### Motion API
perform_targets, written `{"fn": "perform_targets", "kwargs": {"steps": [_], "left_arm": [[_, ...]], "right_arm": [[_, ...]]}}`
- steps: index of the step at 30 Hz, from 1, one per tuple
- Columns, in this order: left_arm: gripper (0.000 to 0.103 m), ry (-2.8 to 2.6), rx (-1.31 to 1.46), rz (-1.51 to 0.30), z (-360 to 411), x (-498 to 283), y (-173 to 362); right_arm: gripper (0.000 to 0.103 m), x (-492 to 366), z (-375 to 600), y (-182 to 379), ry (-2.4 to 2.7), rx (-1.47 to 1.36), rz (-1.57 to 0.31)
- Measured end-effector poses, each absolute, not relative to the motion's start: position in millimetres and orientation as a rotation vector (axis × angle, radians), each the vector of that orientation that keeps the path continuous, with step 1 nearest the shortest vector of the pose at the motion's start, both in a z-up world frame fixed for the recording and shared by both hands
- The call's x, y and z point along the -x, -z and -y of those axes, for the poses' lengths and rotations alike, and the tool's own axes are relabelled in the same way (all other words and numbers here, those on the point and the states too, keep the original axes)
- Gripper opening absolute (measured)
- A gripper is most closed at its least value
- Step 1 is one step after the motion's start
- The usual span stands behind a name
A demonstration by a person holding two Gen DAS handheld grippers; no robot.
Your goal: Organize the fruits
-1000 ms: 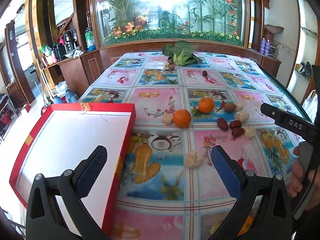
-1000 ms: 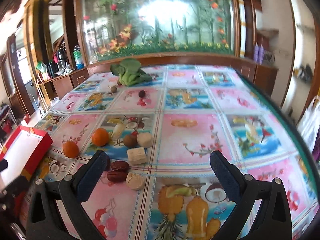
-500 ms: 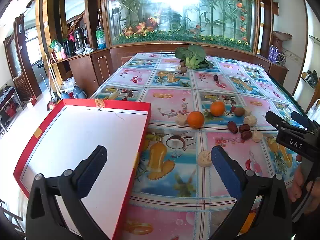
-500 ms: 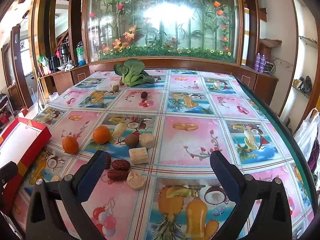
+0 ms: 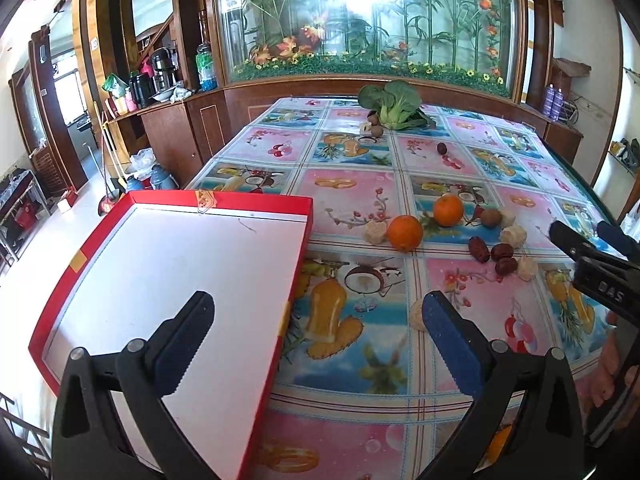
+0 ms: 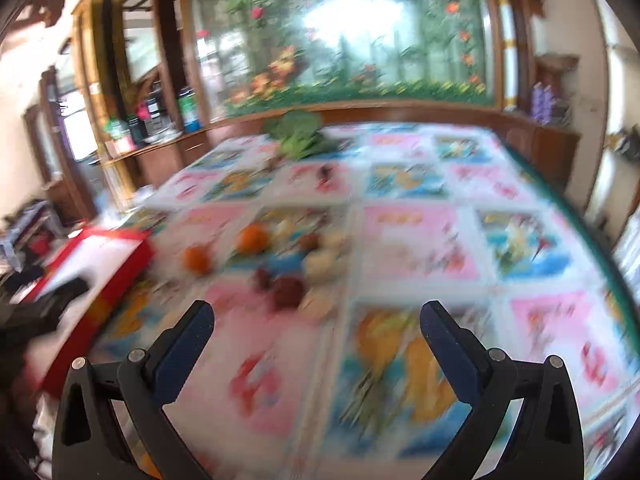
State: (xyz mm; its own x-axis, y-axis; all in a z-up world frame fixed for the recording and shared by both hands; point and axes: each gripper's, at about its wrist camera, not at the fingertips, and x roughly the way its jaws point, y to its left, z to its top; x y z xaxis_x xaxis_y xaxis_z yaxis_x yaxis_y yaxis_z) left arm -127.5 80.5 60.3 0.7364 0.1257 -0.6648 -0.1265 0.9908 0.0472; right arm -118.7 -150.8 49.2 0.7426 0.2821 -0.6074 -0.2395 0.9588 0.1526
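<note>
Left to right across the patterned table (image 5: pixel 352 432). At the near left lies a red tray (image 5: pixel 248 200) with a bare white floor, overhanging the table's left edge; no fruit is in it yet. The left gripper (image 5: pixel 318 322) hangs above the tray's right wall, jaws spread wide, holding nothing. Right of the tray, at mid-table, sit two oranges (image 5: pixel 405 233), a small brown fruit (image 5: pixel 491 217), three dark red dates (image 5: pixel 479 249) and several pale lumps (image 5: pixel 375 233), all close together. Far back lies a leafy green vegetable (image 5: pixel 394 106). The right gripper (image 6: pixel 318 322), jaws likewise wide and empty, faces this cluster; its view is motion-blurred.

Likely hazards: an orange nudged off-centre could roll toward the table edge; closing on crowded dates may scatter neighbours or catch two at once; a bump on the overhanging tray could tip it to the floor.
</note>
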Motion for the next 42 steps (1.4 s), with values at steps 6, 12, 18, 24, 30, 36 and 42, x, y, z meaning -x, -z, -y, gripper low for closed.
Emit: {"fn": "perform_targets", "kwargs": {"steps": [6, 12, 18, 24, 30, 36, 42], "left_arm": [[0.103, -0.183, -0.072, -0.702, -99.5, 120.3, -73.9], [0.103, -0.196, -0.137, -0.71, -110.5, 97.7, -79.1], [0.103, -0.161, -0.147, -0.751, -106.6, 86.3, -73.3], [0.103, -0.132, -0.149, -0.788, -102.8, 74.4, -68.8], [0.103, -0.098, -0.14, -0.818, -95.5, 54.6, -68.3], [0.103, -0.053, -0.19, -0.858, -71.2, 25.5, -63.3], [0.095, 0.016, -0.221, -0.938, -40.7, 2.1, -43.6]], "right_arm": [[0.101, 160.5, 111.3, -36.4, -0.448, 0.02, -0.754], [0.062, 158.3, 89.4, -21.3, -0.517, 0.072, -0.835], [0.039, 162.0, 82.8, -10.7, -0.56, 0.08, -0.867], [0.029, 162.9, 76.6, -5.6, -0.627, 0.106, -0.913], [0.028, 143.5, 103.2, -6.9, -0.538, 0.032, -0.904], [0.029, 124.2, 136.3, -4.3, -0.416, -0.053, -0.898], [0.029, 124.4, 131.5, -3.8, -0.421, -0.035, -0.892]]}}
